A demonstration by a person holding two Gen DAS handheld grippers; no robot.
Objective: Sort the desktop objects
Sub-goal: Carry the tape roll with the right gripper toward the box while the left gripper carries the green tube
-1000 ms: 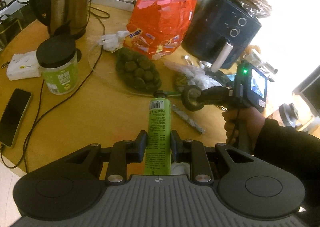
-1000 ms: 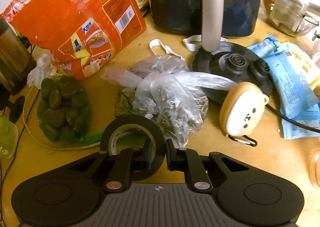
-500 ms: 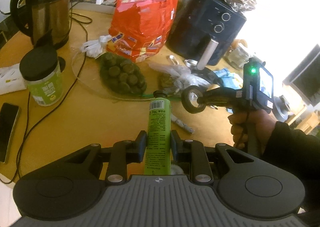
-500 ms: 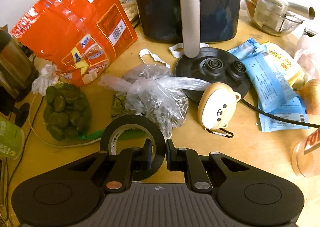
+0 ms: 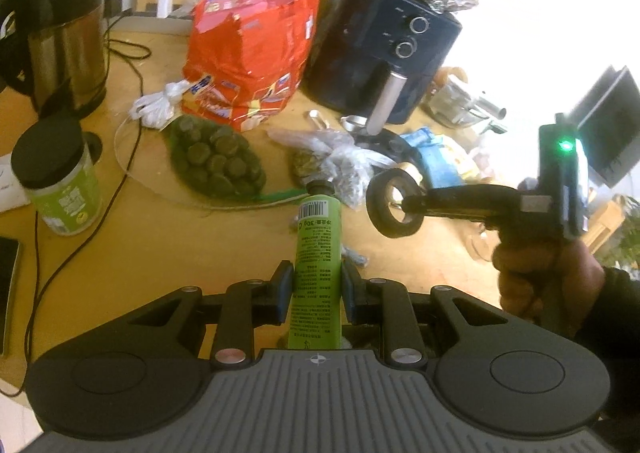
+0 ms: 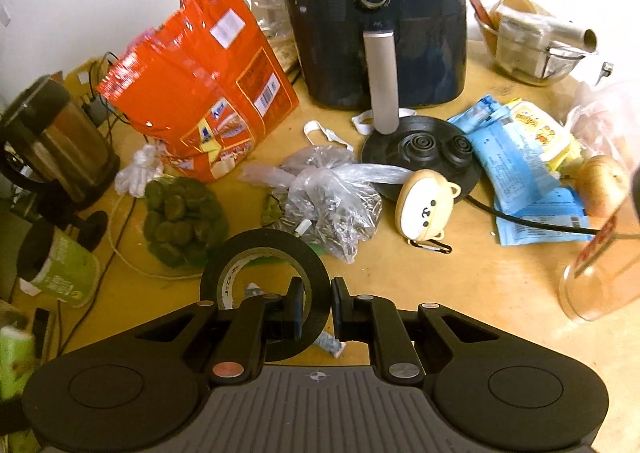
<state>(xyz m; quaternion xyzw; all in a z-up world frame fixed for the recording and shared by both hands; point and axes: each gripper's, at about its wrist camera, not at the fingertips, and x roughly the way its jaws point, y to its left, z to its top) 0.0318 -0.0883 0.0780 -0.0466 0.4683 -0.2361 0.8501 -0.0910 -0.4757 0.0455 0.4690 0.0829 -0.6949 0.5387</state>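
Your left tool gripped the green tube lengthwise; your right tool pinched the tape roll, both seemingly above the tabletop.

Beside the green-labelled jar, a phone is cut off by the left edge; the jar's label print blurs beyond reading.

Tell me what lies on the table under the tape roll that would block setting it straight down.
Right gripper is shut on the black tape roll, held above the wooden table. A small white wrapper lies below its near edge, and the clear bag of seeds sits just ahead. Elsewhere below shows bare wood.
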